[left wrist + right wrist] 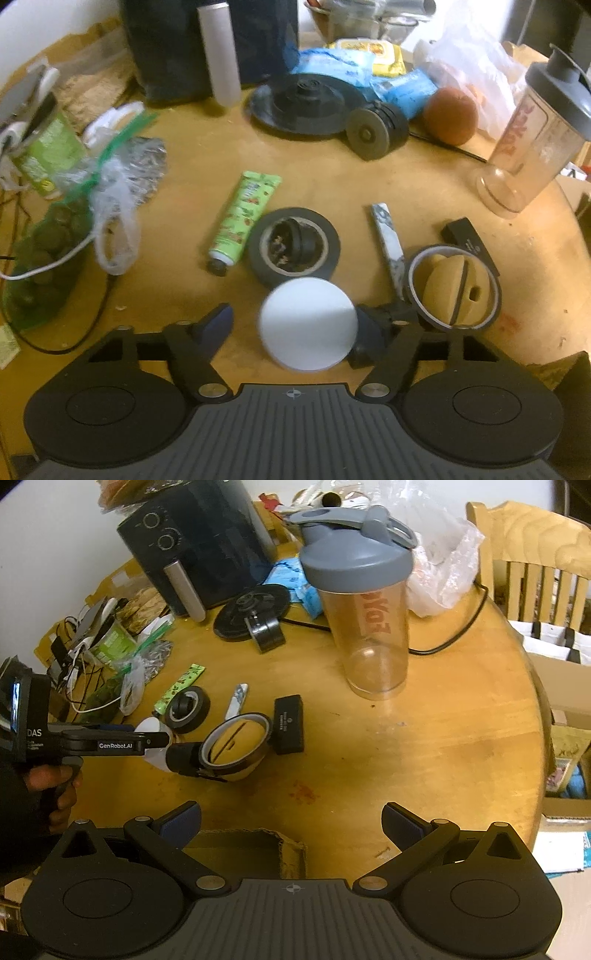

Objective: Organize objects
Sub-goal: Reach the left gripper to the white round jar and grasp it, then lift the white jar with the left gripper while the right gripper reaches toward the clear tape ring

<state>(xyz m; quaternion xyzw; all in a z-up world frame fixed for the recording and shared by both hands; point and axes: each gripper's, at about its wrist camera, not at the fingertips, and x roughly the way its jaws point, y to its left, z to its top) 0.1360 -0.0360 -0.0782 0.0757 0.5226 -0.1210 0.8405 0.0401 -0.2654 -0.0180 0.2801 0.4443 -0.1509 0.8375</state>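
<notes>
Left wrist view: the left tool point(295, 325) points steeply down at the round wooden worktop point(369, 184), and a white round lid point(308, 323) sits between its fingers. The finger at 3 o'clock looks to be against the lid's rim, while at 9 o'clock a sliver of gap shows, so the jaws stand half closed around the lid without a clear pinch. Just past it, at 12 o'clock, lies a roll of black tape point(293, 245) with a small dark cap inside its core. A green tube point(242, 218) lies at 11 o'clock, a marbled stick point(388, 240) at 1 o'clock, and an amber tape ring point(454, 288) stands on edge at 3 o'clock, close beside the tool's finger. These small items are gathered near the front edge, probably so they can be sorted within easy reach.

Right wrist view: the right tool point(291, 823) hangs empty, jaws spread wide, above bare worktop point(461, 738) and a cardboard box point(258, 849) at 6 o'clock; it seems to be waiting its turn. At 9 o'clock a person's hand point(55, 782) grips the handle of the left tool point(162, 746), whose tips reach the white lid point(151, 725) beside the amber tape ring point(236, 746). A small black box point(288, 723) lies at 11 o'clock and a clear shaker bottle point(365, 609) stands at 12 o'clock.
</notes>
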